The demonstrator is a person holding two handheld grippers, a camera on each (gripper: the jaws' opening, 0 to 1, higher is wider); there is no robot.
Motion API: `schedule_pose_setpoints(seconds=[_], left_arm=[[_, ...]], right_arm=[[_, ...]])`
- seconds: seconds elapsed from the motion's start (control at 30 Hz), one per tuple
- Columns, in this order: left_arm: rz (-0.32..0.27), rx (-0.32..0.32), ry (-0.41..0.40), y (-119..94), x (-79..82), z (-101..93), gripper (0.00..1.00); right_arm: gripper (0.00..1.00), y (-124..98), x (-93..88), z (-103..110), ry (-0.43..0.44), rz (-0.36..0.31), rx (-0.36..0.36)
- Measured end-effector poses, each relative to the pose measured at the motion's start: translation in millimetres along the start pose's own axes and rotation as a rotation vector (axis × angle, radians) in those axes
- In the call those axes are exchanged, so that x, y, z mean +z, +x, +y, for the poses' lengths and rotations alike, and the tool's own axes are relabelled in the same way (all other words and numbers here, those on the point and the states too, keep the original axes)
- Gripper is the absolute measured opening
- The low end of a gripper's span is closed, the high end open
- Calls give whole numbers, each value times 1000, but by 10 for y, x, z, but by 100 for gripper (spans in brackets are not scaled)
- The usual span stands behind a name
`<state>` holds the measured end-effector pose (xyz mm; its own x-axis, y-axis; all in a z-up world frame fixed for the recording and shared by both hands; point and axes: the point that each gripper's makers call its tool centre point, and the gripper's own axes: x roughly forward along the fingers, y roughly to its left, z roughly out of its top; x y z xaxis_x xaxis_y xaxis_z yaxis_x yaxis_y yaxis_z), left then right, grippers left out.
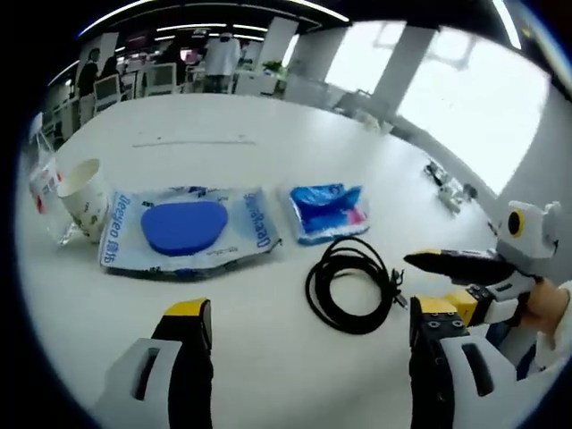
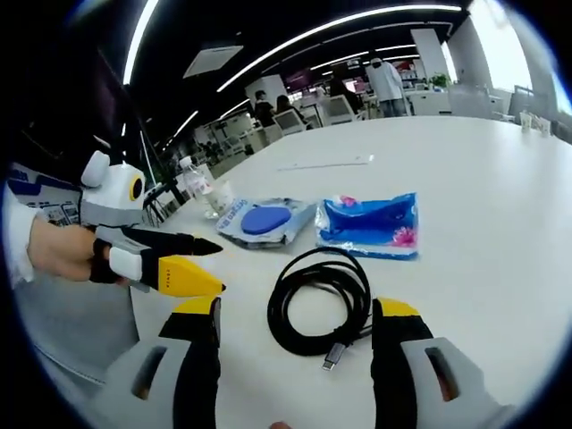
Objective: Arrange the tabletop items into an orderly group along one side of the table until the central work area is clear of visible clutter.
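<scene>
A coiled black cable [image 1: 351, 285] [image 2: 320, 302] lies on the white table [image 1: 223, 134]. Beyond it rest a blue tissue pack [image 1: 328, 212] [image 2: 371, 225] and a clear bag holding a blue pad [image 1: 186, 231] [image 2: 264, 220]. A paper cup [image 1: 84, 198] and a clear plastic cup [image 1: 43, 188] stand at the left end. My left gripper [image 1: 308, 331] [image 2: 207, 266] is open, low over the table before the cable. My right gripper [image 2: 299, 326] [image 1: 438, 281] is open too, its jaws straddling the near side of the cable, holding nothing.
Small objects [image 1: 445, 188] lie near the table's far right edge. A thin line [image 1: 192, 141] [image 2: 326, 164] marks the far tabletop. Chairs and people stand in the office [image 1: 192, 63] behind. A hand [image 2: 58, 248] grips the left tool.
</scene>
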<state>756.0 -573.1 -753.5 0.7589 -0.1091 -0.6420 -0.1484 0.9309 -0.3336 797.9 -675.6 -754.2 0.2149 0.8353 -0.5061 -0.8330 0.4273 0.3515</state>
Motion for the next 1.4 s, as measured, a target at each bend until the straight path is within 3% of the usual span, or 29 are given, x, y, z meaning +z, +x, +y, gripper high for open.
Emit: schedule_pose_setpoints(seconds=[0.33, 0.67, 0.97, 1.23, 1.4], left_arm=[[-31, 9, -46, -297, -24, 268, 91], [-12, 3, -39, -490, -114, 502, 91], [-1, -20, -47, -646, -180, 667, 90], [-19, -45, -45, -852, -51, 830, 90], [-34, -35, -17, -1009, -2, 1043, 87]], right_arm=[[67, -125, -38, 157, -19, 18, -44], [66, -240, 17, 220, 21, 5, -104], [66, -341, -66, 290, 42, 5, -155], [66, -309, -95, 462, 73, -5, -185], [66, -318, -91, 516, 64, 4, -197]])
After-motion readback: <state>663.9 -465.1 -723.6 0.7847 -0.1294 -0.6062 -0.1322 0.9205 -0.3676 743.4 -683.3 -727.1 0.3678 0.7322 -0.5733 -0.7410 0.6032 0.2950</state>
